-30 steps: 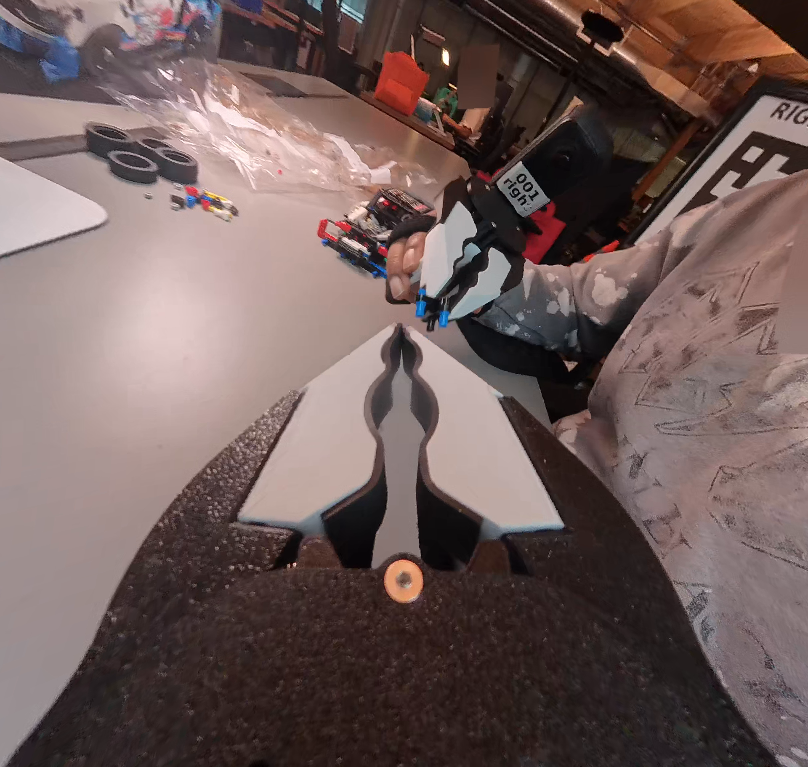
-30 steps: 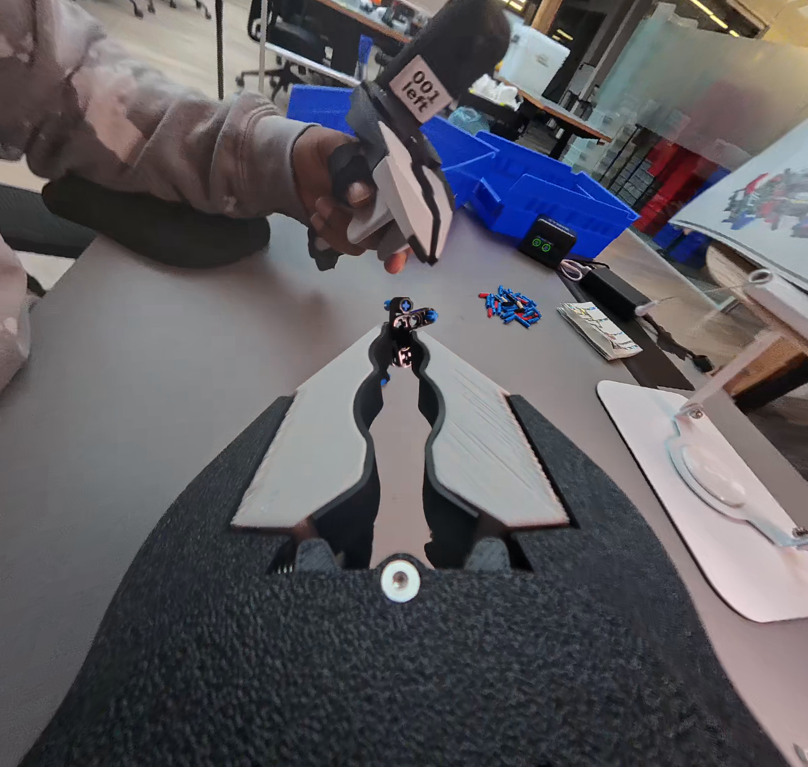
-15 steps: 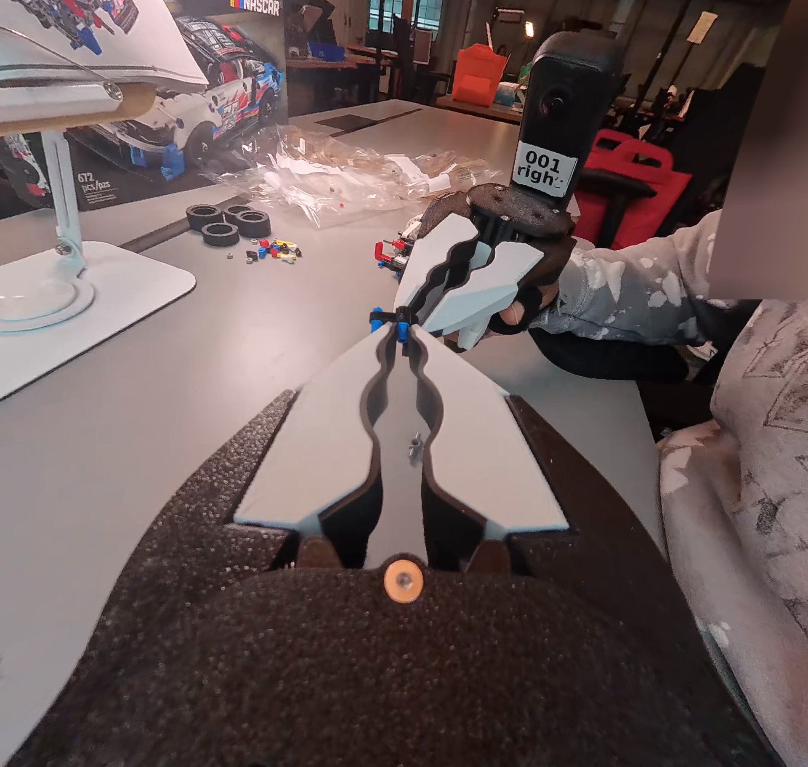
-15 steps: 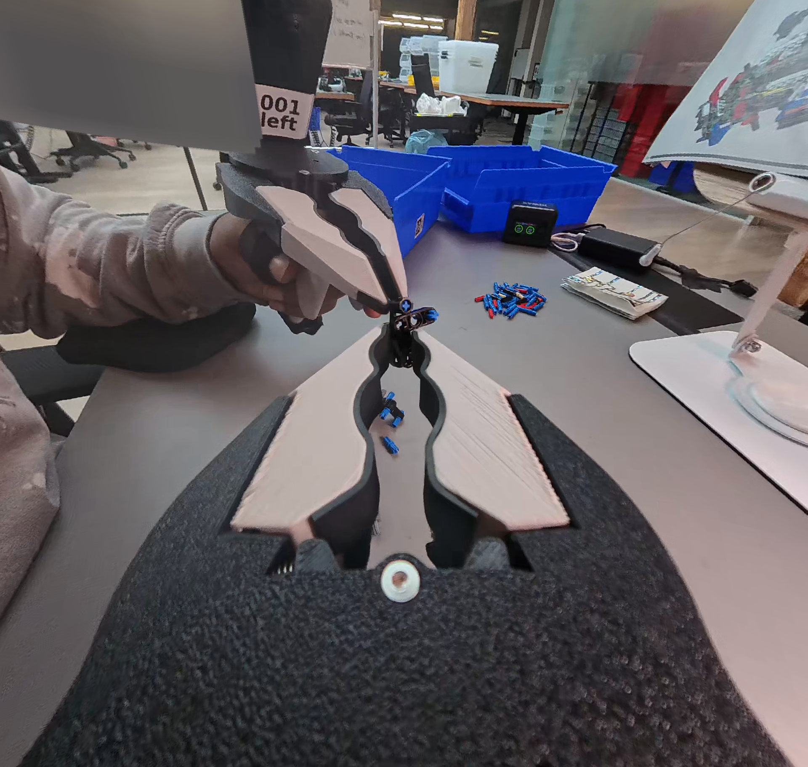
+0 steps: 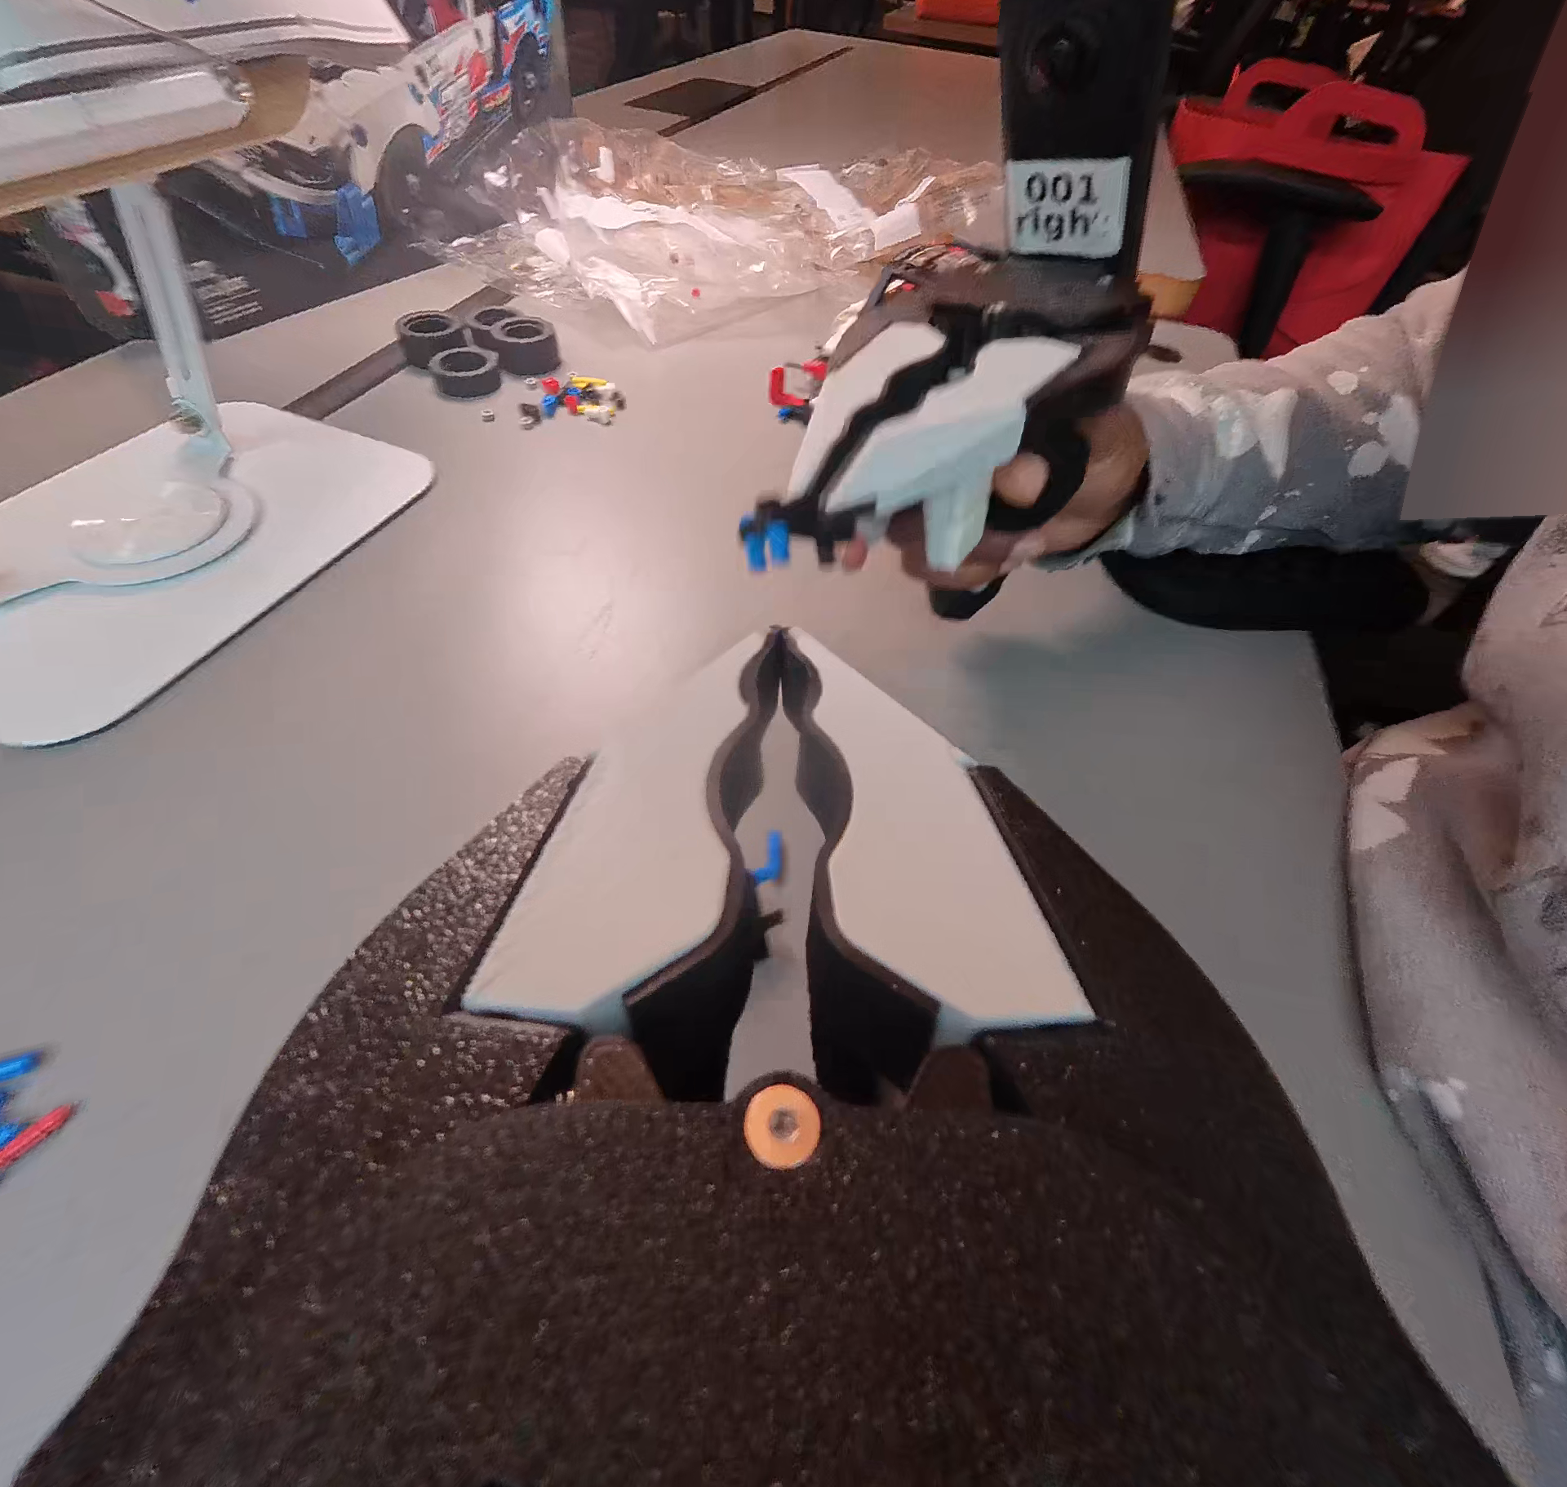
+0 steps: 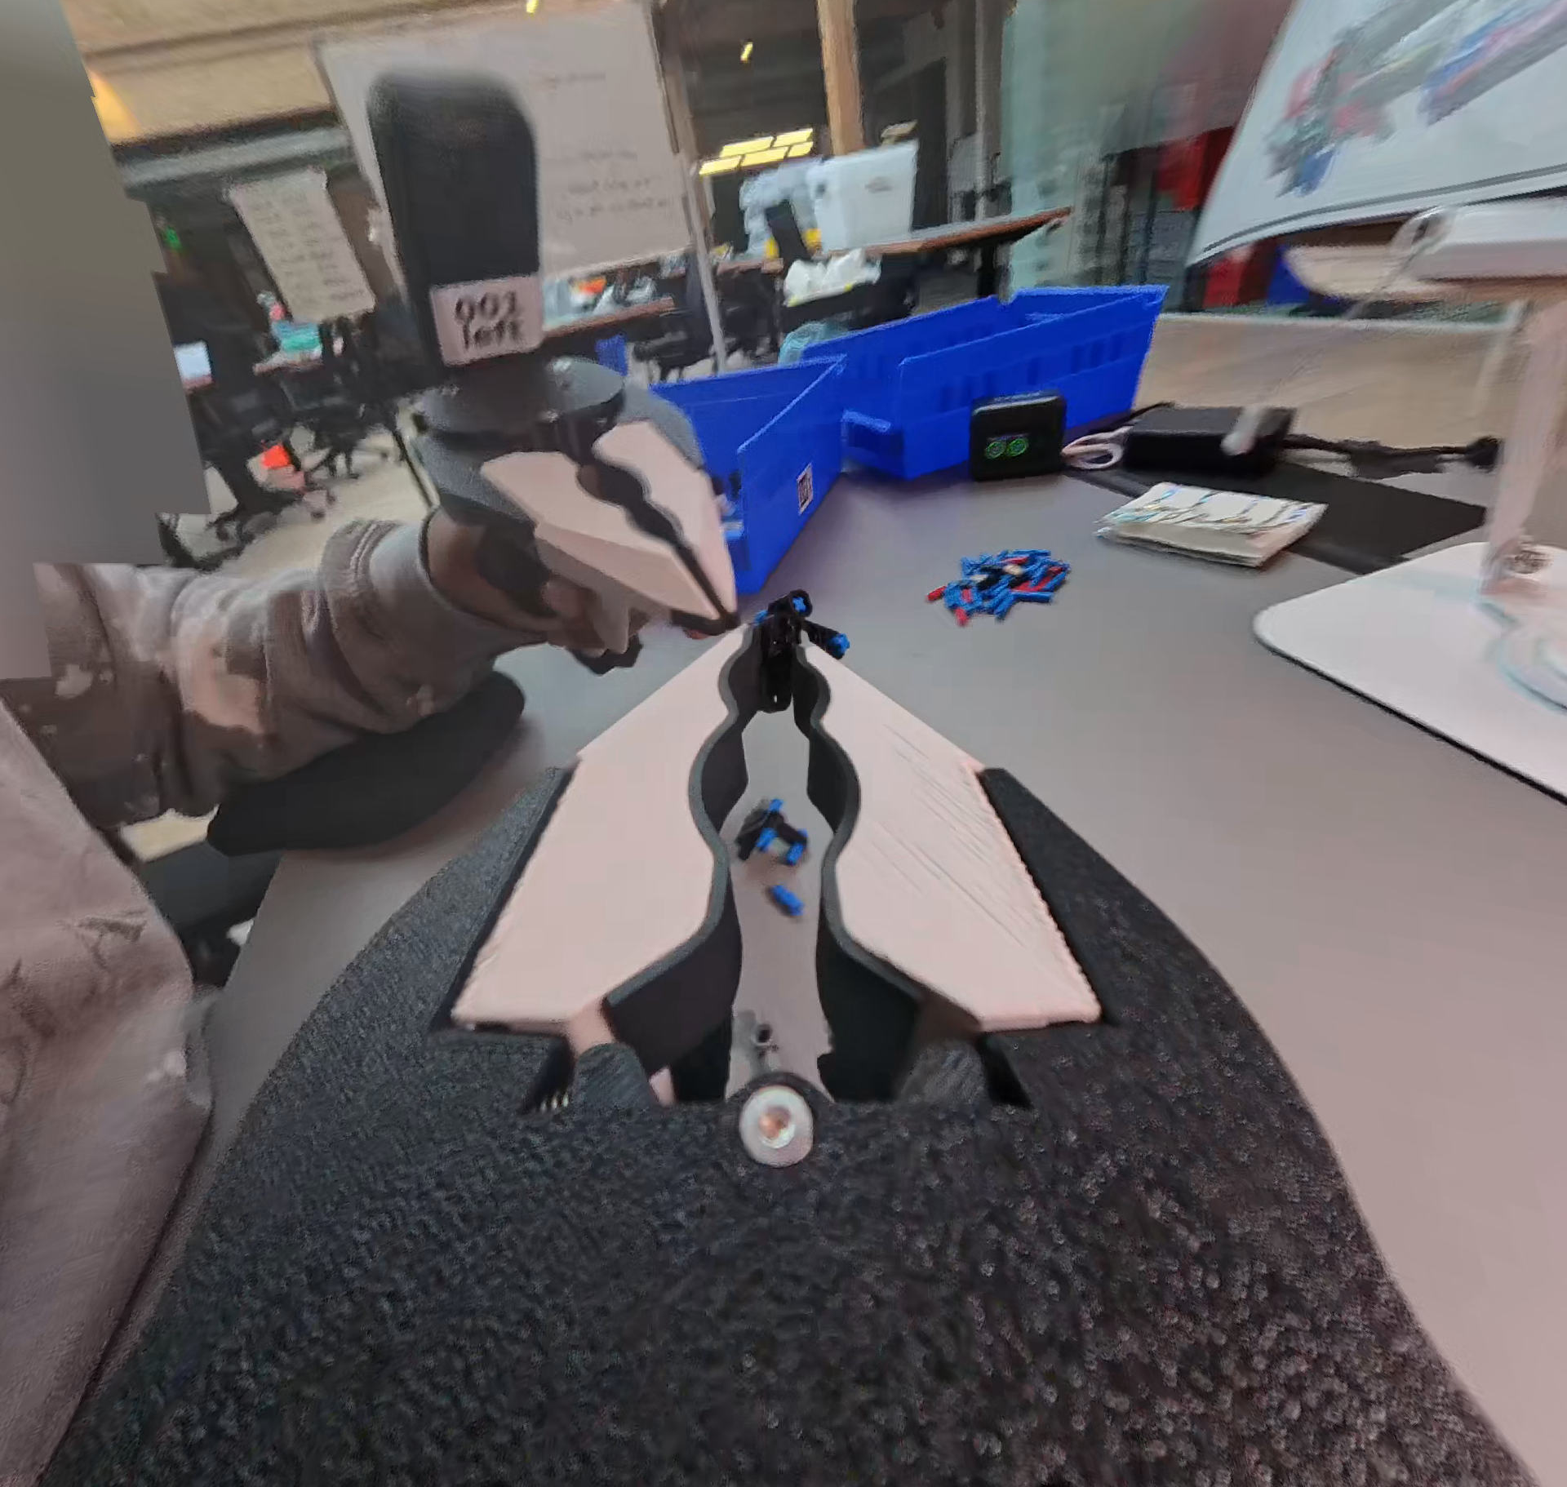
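Note:
My right gripper (image 6: 784,653) is shut on a small black brick piece with blue pins (image 6: 793,628) and holds it above the grey table (image 6: 1145,768). In the left wrist view the right gripper (image 5: 805,518) shows ahead with the piece (image 5: 767,539) at its tips. My left gripper (image 5: 776,636) is shut with its tips together and nothing seen between them. It is just below and short of the piece. In the right wrist view the left gripper's tips (image 6: 721,619) sit close to the left of the piece. A small black and blue part (image 6: 767,836) and a blue pin (image 6: 787,899) lie on the table below.
Black tyres (image 5: 479,344), loose small parts (image 5: 572,399), clear plastic bags (image 5: 695,217), a part-built model (image 5: 797,382) and a white stand base (image 5: 212,530) lie on the left. Blue bins (image 6: 975,395), a pile of blue pins (image 6: 1000,581) and a booklet (image 6: 1212,522) lie farther off. Both grippers' tips are close together, under 4 cm apart.
Half a second ago the left gripper's tips met the piece in the right gripper. Now the two grippers have drawn apart, and the right one still holds the piece.

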A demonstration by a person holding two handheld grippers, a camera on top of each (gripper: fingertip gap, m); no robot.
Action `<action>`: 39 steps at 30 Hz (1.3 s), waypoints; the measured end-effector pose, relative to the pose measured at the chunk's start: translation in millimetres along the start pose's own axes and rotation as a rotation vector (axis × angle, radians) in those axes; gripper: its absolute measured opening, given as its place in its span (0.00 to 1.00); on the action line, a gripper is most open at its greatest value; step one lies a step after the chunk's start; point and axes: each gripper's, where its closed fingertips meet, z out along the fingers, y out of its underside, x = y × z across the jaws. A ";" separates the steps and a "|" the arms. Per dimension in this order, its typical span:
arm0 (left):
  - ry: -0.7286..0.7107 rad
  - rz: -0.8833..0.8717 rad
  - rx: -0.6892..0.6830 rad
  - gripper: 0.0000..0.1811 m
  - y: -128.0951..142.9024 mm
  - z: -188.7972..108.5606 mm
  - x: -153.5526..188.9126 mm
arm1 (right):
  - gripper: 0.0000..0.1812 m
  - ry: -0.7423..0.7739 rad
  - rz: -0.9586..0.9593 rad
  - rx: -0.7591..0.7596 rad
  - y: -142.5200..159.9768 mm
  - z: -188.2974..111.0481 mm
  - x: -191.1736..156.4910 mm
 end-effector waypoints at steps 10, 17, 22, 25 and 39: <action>0.020 -0.084 0.098 0.02 -8.5 3.3 -3.1 | 0.04 -0.032 0.068 0.042 -11.7 -9.2 1.4; -0.078 0.051 0.100 0.03 -15.5 10.1 1.8 | 0.04 -0.057 0.185 0.008 0.1 4.2 -11.9; -0.065 0.062 0.077 0.02 -9.2 9.3 3.1 | 0.04 -0.042 0.091 -0.075 12.4 6.6 -14.9; 0.009 0.038 0.062 0.01 -4.7 8.5 9.2 | 0.15 -0.087 -0.094 -0.102 12.8 0.2 -19.8; 0.399 -0.294 0.020 0.01 7.4 14.3 47.9 | 0.17 -0.196 -0.577 -0.199 39.0 -6.6 -50.9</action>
